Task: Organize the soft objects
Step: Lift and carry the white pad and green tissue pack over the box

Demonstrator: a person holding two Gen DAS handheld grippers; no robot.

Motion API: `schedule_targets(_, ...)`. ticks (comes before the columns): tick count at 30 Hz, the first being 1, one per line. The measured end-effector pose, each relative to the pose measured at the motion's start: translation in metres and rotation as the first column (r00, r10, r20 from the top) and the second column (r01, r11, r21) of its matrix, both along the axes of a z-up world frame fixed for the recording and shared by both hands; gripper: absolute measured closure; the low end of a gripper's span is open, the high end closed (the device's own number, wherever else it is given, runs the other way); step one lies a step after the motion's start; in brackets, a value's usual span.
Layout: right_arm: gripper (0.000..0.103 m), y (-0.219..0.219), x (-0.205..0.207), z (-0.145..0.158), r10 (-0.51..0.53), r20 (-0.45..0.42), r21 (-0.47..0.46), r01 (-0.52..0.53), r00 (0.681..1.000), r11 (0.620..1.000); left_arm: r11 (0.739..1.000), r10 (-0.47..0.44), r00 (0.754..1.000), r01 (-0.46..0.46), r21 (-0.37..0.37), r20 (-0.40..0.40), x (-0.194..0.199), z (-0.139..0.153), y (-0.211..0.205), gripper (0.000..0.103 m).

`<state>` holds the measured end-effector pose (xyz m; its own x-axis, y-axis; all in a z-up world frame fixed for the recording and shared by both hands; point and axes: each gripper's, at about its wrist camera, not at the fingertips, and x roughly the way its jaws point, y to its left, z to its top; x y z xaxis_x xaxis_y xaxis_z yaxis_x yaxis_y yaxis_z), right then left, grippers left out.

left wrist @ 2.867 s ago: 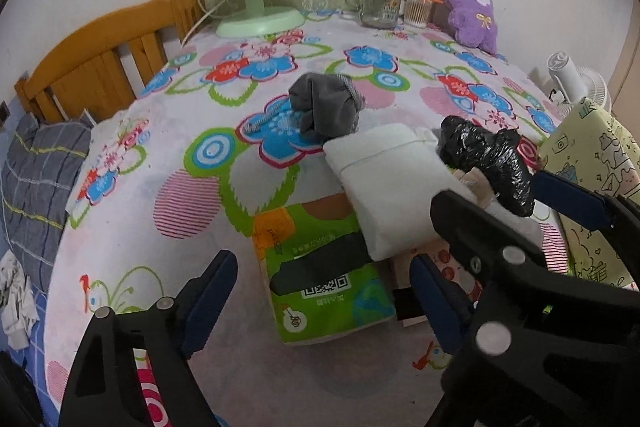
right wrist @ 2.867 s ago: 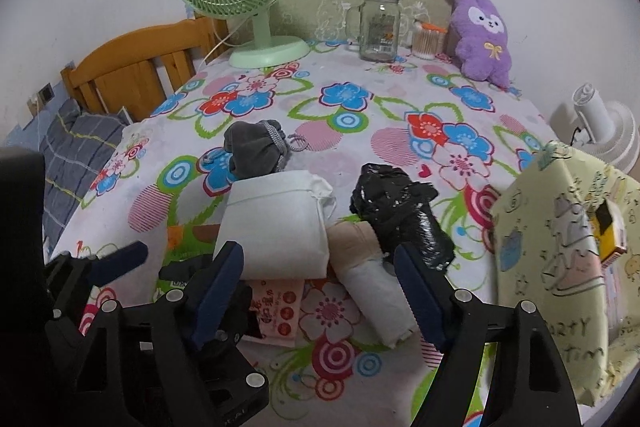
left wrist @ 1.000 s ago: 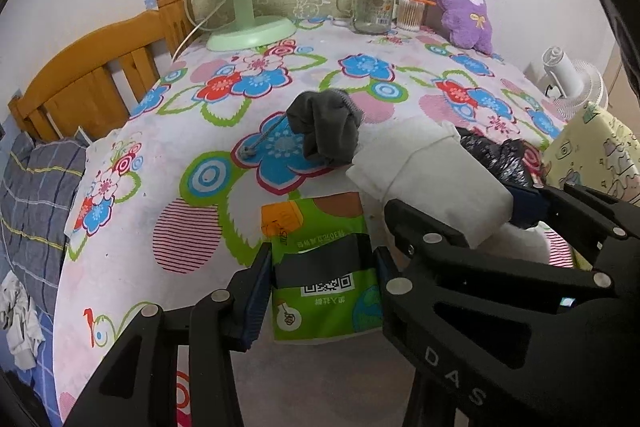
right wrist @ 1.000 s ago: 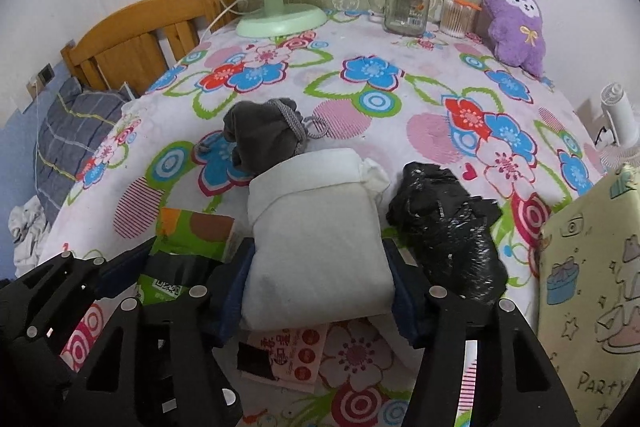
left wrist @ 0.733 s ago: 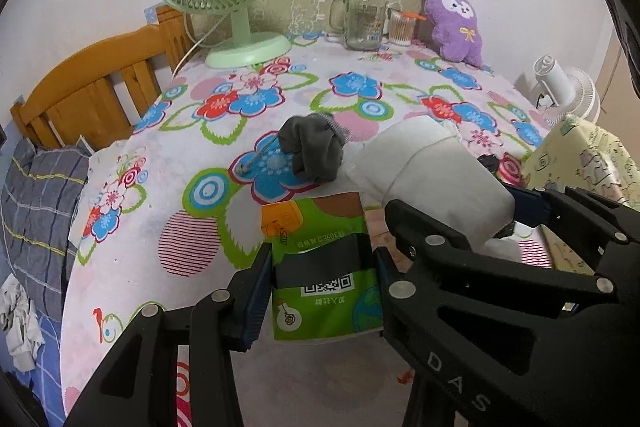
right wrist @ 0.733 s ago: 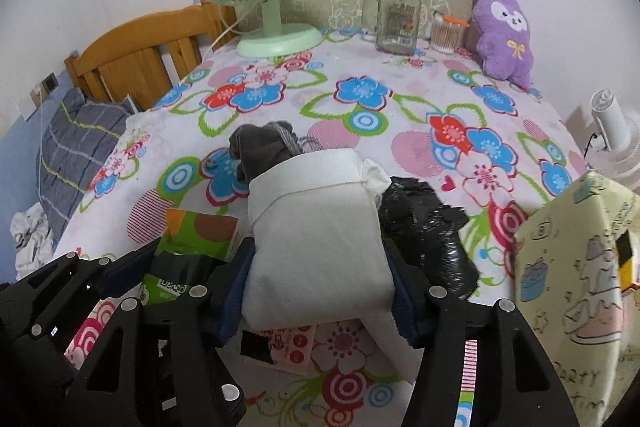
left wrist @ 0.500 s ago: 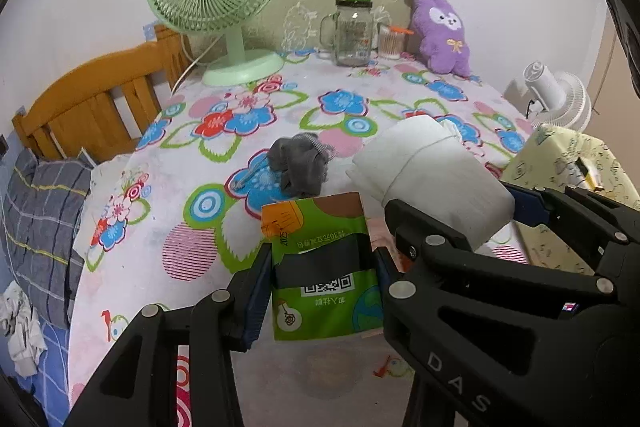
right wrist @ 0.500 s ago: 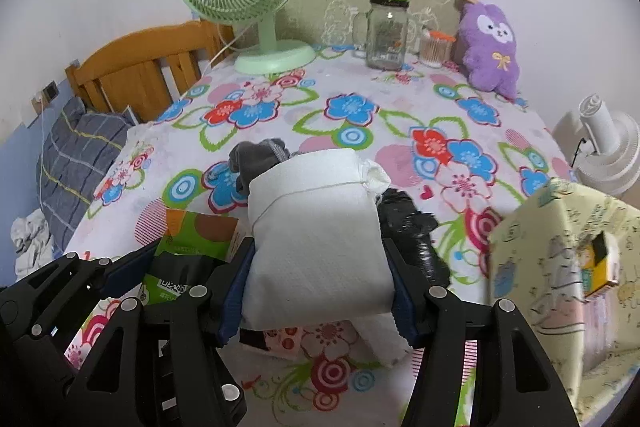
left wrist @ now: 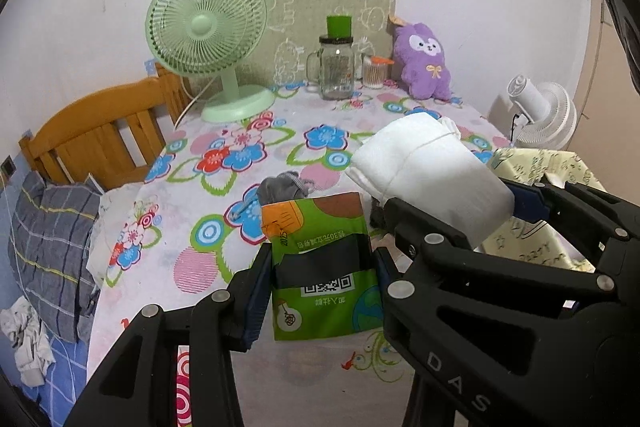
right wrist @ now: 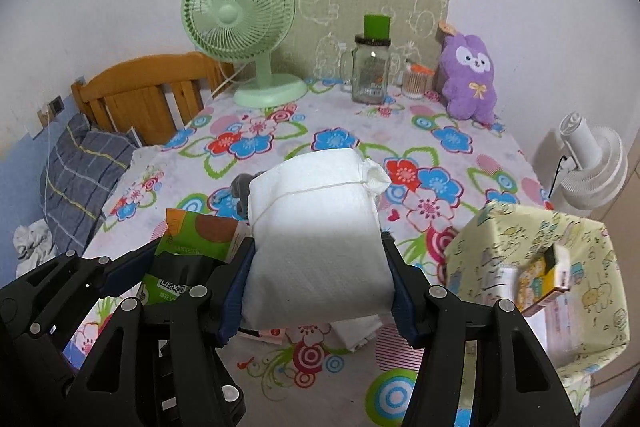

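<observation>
My left gripper (left wrist: 323, 267) is shut on a green tissue packet (left wrist: 320, 223), held clear above the flowered tablecloth (left wrist: 224, 163). Beside it my right gripper (right wrist: 318, 279) is shut on a white tied cloth bundle (right wrist: 316, 219), also off the table. The bundle (left wrist: 432, 175) shows at the right of the left wrist view, and the packet (right wrist: 192, 239) at the left of the right wrist view. A grey cloth (left wrist: 280, 187) lies on the table behind the packet. A cream roll (right wrist: 356, 335) peeks out under the bundle. The black bag is mostly hidden.
An open yellow patterned box (right wrist: 540, 267) stands at the table's right edge. At the back stand a green fan (right wrist: 240, 15), a glass jar (right wrist: 372, 71) and a purple plush (right wrist: 470, 75). A wooden chair (right wrist: 140, 95) and a white fan (right wrist: 592, 163) flank the table.
Both grippers have risen and drawn back together, carrying the green packet and the white bundle up off the table. The grips have not changed.
</observation>
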<state>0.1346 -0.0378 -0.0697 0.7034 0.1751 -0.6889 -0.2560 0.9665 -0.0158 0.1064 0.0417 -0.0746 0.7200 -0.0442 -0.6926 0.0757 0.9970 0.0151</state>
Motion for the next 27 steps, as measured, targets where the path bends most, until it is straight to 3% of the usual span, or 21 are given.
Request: schedule_targets(27, 0.04, -0.069, -0.025, 0.051, -0.075, 0.091, 0.039, 0.071, 0.993, 0.997, 0.995, -0.101, 0.99, 0.099, 0.016, 0.101, -0.016, 0.047, -0.064, 0.053)
